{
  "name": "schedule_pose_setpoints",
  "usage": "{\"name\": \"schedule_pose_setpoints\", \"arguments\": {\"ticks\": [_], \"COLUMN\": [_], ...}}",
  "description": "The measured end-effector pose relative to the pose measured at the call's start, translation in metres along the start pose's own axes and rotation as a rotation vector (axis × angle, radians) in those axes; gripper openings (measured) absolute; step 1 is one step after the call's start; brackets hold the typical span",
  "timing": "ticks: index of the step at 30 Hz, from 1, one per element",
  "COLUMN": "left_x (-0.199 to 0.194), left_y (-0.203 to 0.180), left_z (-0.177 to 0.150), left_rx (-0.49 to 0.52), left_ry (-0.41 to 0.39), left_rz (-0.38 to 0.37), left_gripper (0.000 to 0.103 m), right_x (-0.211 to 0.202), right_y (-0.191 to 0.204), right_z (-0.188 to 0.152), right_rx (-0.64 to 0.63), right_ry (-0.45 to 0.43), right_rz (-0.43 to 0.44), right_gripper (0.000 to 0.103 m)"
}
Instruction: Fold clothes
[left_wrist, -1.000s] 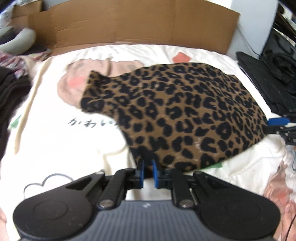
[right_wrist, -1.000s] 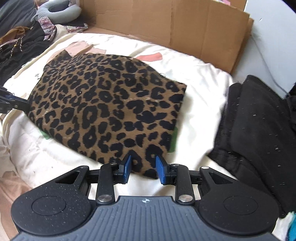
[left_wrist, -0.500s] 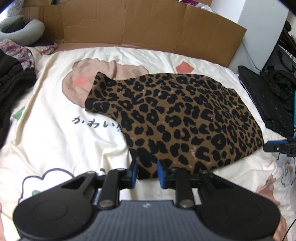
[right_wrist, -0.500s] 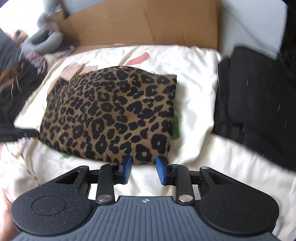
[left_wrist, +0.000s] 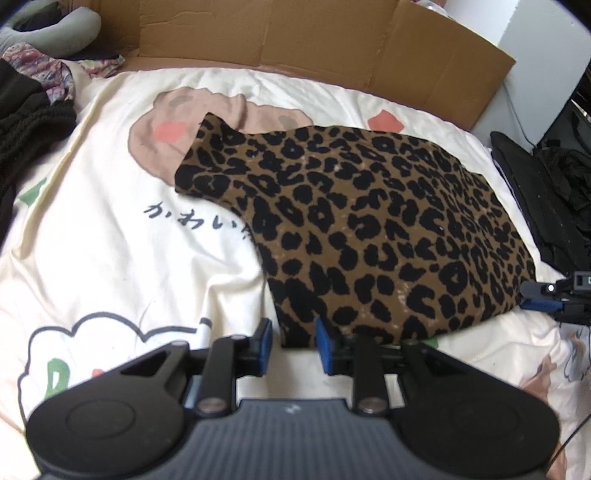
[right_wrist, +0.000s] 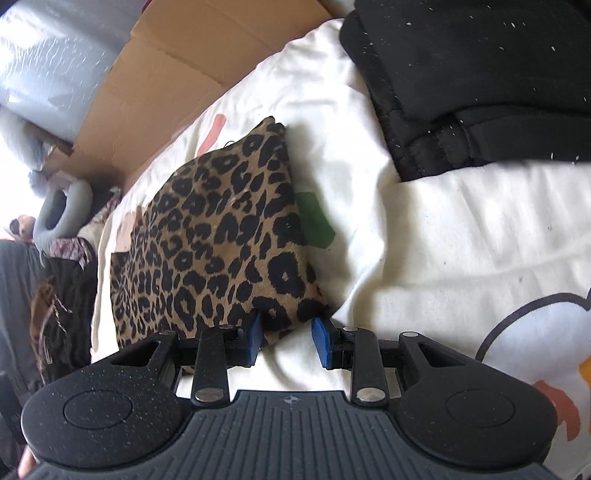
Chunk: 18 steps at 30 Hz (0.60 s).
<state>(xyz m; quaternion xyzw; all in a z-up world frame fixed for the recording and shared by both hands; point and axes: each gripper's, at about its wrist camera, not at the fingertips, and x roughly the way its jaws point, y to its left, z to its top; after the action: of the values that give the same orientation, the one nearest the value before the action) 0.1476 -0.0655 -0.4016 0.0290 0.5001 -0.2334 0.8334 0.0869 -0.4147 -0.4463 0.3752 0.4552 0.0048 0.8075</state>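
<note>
Garment: the brown-and-black leopard-print knit top (left_wrist: 369, 229) lay partly folded on the cream cartoon-printed bed cover (left_wrist: 110, 240), one narrow end reaching toward the brown cardboard sheet (left_wrist: 295, 33) at the back.

Left claw: my left claw (left_wrist: 291, 341) stood wide open at the near hem, the cloth edge between its blue pads (left_wrist: 264, 339) but not pinched — I held nothing.

Right claw: my right claw (right_wrist: 284, 338) was open too, its left pad touching the corner of the top, the right pad over bare cover.

Risk, cover: I judged the worst slip would be closing on the bed cover along with the hem — the cover was soft and rucked right under both claws, so it could rise with the fold.

Risk, layers: a shallow bite might catch only the upper layer, and the fold would peel apart.

Risk, uneven lift: the claws sat at different edges, so a mismatched pull could skew the fold.

Risk, neighbour: the black fleece garment (right_wrist: 461, 74) lay near my right side; a wide swing might drag it.
</note>
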Motion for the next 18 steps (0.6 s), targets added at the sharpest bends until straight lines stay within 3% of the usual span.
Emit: {"name": "schedule_pose_setpoints", "arguments": {"ticks": [4,11,14,16,18], "left_x": [0.001,0.008,0.010,0.012,0.012], "left_y": [0.004,0.007,0.008,0.011,0.013], "left_z": [-0.002,-0.007,-0.009,-0.010,-0.012], "left_rx": [-0.018,-0.040,-0.044,-0.054,-0.056], "left_ry": [-0.015,-0.032,-0.044,-0.057,-0.071], "left_rz": [-0.025,-0.062,-0.082,-0.096,-0.107], "left_gripper": [0.028,0.029,0.030,0.031,0.031], "right_x": [0.000,-0.002,0.002,0.006,0.011], "right_y": [0.003,0.005,0.000,-0.007,-0.015], "right_z": [0.004,0.012,0.012,0.011,0.010], "right_rx": [-0.002,0.016,0.056,0.101,0.149], "right_ry": [-0.012,-0.042,-0.041,-0.033,-0.026], "right_rz": [0.016,0.050,0.068,0.083,0.101], "right_gripper": [0.011,0.012,0.016,0.025,0.025]}}
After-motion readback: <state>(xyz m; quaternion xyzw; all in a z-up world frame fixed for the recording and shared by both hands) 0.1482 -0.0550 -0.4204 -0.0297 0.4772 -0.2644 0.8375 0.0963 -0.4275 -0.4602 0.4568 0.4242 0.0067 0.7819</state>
